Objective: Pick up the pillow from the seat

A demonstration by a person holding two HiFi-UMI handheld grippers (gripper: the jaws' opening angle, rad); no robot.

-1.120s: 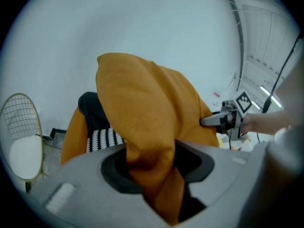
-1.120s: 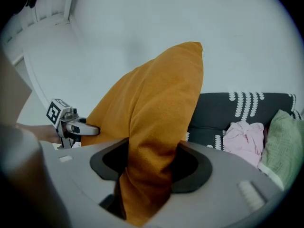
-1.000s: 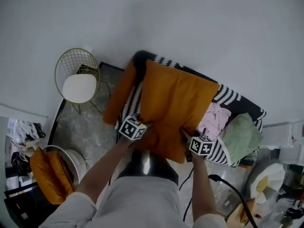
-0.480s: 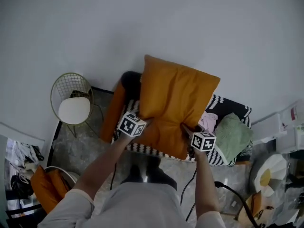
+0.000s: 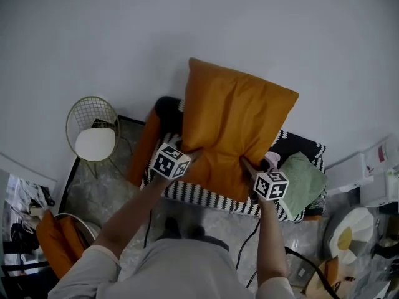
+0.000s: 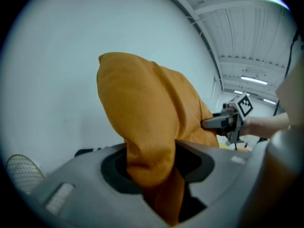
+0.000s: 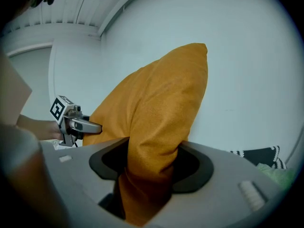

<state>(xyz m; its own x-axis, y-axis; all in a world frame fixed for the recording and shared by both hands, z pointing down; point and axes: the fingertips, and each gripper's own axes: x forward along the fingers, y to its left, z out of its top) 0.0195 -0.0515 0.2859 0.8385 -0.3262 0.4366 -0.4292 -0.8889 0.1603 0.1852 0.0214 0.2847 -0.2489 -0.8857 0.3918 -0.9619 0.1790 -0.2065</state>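
A: Head view, what is covered?
B: The pillow [image 5: 240, 129] masks the middle and back of the seat [image 5: 206, 195]
A: Jaws?
B: On left gripper [image 6: 154, 167] and right gripper [image 7: 149, 167], inner faces buried in pillow folds, contact line unseen. Lower-right clutter [image 5: 368, 248] too small to identify, cut by the edge

Striped seat [image 5: 206, 195], probably green cushion [image 5: 302, 182]

Soft, even light fills the head view, a touch dim, with the corners darkening. The pale plain wall [image 5: 93, 36] reads grey and carries no hard shadows. Both gripper views bulge fisheye and go black at the rims. In the left gripper view a long ceiling strip lamp [image 6: 254, 80] glares white. The orange fabric pillow [image 6: 142, 108] looks crisp up top; its lowest folds sink into shadow and blur.
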